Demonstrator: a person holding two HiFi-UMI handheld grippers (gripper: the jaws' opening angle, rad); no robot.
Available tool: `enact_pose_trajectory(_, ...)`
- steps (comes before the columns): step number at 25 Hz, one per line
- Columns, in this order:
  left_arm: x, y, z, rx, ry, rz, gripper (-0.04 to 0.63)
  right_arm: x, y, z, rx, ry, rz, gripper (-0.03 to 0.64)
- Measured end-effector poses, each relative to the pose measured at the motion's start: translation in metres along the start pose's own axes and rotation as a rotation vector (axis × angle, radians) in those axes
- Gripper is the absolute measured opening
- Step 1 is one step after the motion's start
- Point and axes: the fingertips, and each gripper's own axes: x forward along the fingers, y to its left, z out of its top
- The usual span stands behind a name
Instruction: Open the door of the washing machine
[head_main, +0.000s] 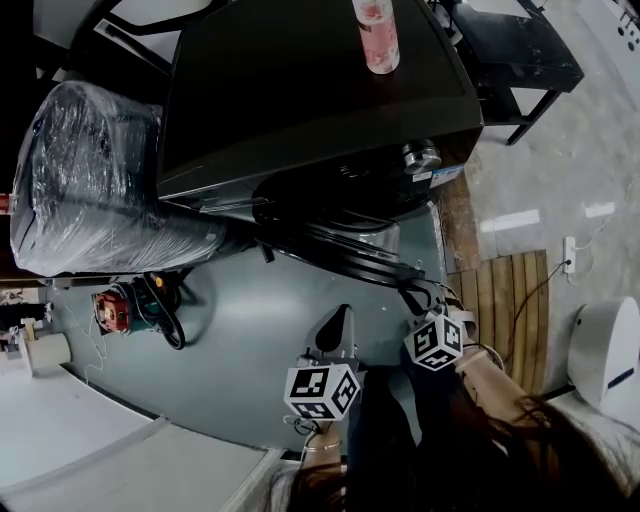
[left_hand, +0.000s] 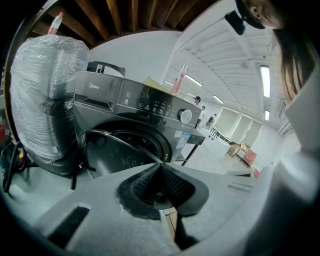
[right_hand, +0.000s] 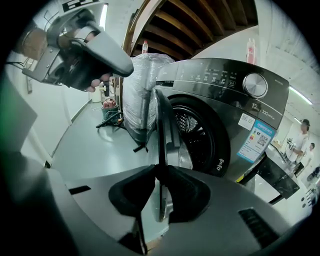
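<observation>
Firstly, head view — washing machine (head_main: 320, 90) at top, its door (head_main: 340, 250) standing partway open. My right gripper (head_main: 420, 298) sits at the door's free edge, with my left gripper (head_main: 343, 318) just beside it, off the door.

Left gripper view: jaws pressed together on nothing, so I judge it spare.

Right gripper view: jaws pinch the door's rim — a hold for swinging it wider. The drum mouth (right_hand: 195, 130) is exposed.
</observation>
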Motion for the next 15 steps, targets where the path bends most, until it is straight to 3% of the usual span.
enact_pose_trajectory(4, -0.010, 0.004, -0.005, 0.041, 0.009, -0.030, 0.015, -0.002, 0.019, 0.000, 0.024, 0.001, -0.006, 0.073)
enact_pose_trajectory(15, -0.049, 0.019, -0.021, 0.030, 0.013, -0.038, 0.015, -0.010, 0.086, 0.003, 0.105, 0.015, 0.002, 0.064)
